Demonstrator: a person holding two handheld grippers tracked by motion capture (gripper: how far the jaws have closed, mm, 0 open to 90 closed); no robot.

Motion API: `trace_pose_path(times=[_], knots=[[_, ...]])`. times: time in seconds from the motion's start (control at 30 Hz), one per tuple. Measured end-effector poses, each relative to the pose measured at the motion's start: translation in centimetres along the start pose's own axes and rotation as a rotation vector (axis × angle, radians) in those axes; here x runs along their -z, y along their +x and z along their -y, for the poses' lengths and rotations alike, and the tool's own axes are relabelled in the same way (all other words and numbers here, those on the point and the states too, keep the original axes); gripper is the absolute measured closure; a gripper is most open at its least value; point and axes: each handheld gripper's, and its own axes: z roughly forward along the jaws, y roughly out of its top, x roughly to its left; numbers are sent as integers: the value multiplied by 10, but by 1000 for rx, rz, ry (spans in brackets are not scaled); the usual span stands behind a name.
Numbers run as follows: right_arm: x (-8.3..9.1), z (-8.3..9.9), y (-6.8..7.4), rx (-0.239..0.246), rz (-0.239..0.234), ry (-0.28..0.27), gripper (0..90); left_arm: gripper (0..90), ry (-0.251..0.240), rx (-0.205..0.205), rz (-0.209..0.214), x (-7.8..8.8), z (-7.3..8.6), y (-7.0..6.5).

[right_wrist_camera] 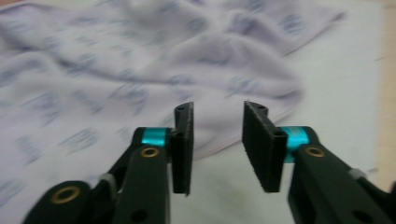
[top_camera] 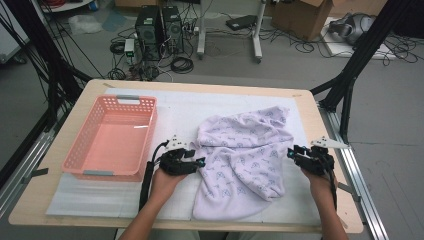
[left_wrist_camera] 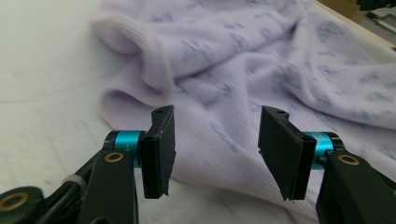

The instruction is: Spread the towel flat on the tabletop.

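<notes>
Lavender printed cloth [top_camera: 245, 155] lies crumpled on the white mat [top_camera: 100, 200] of the wooden desk [top_camera: 30, 207] in the high view, right of a pink plastic basket [top_camera: 112, 137] that stands near the desk's left edge. The left tool [top_camera: 199, 161] sits at the cloth's left border, held by the person's left hand [top_camera: 167, 177], and the right tool [top_camera: 291, 152] sits at the cloth's right border, held by the right hand [top_camera: 320, 177]; the floor beyond the desk carries computer towers [top_camera: 160, 32], cables and a cardboard box [top_camera: 305, 15]. From the left tool's view [left_wrist_camera: 214, 149], its two black jaws stand well apart with nothing pressed between them, hovering over the ribbed weave of the cloth [left_wrist_camera: 243, 84] and a rolled fold at its edge, detail the high view cannot give. From the right tool's view [right_wrist_camera: 217, 144], somewhat blurred, the jaws are released too, with a clear gap between the pads, poised just above the cloth's hem [right_wrist_camera: 219, 74] where it meets bare mat [right_wrist_camera: 336, 93]; the pads grip no fabric.
</notes>
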Motion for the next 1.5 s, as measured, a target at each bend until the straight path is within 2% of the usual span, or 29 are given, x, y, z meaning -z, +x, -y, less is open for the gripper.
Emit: trace_pose_path(times=[0.13,0.23,0.3,0.4,0.47,0.5,0.53,0.6,0.67,0.73,0.8,0.87,0.93,0.97,1.03,1.1,1.17,1.2,1.23,1.27,1.33,1.5], knots=[[8,13,17,30,-70,11,509,419,47,-16,42,-5,5,-11],[4,18,28,65,-88,56,491,416,58,-30,50,-13,5,-20],[-5,22,36,96,-113,92,493,421,92,-80,24,-18,4,-27],[-18,22,45,132,-102,129,489,477,97,-125,-29,-21,4,-34],[-25,21,49,138,-99,126,499,591,97,-138,-66,-20,4,-35],[-28,19,51,147,-93,125,527,686,93,-158,-88,-20,4,-35],[-29,18,52,157,-82,128,589,791,97,-151,-85,-19,3,-32],[-29,16,52,199,-51,138,779,816,81,-128,-96,-18,2,-28],[-29,12,46,174,-86,127,854,820,50,-90,-108,-15,-1,-22],[-31,8,43,163,-56,99,861,820,13,-54,-134,-11,-5,-13],[-34,3,39,150,-35,71,864,820,-44,2,-163,-6,-7,-3],[-40,-4,37,143,-6,41,867,819,-43,27,-200,-3,-9,7],[-47,-11,35,126,41,17,869,819,-65,51,-246,-1,-11,15],[-50,-15,34,116,80,-1,869,819,-77,56,-260,0,-12,18],[-54,-22,29,94,142,-51,869,822,-96,39,-296,0,-15,21],[-58,-28,28,70,173,-80,869,822,-102,22,-325,-4,-17,21],[-64,-33,29,70,186,-73,859,799,-114,17,-327,-7,-17,21],[-65,-33,31,75,179,-76,835,744,-112,23,-318,-7,-17,20],[-64,-33,31,73,164,-78,774,655,-108,33,-296,-7,-16,20],[-62,-33,32,72,153,-78,725,570,-101,25,-278,-5,-15,19],[-53,-29,31,66,139,-104,673,510,-99,-14,-276,-1,-12,14],[-22,-12,29,55,113,-138,631,447,-51,-30,-207,11,0,3]])
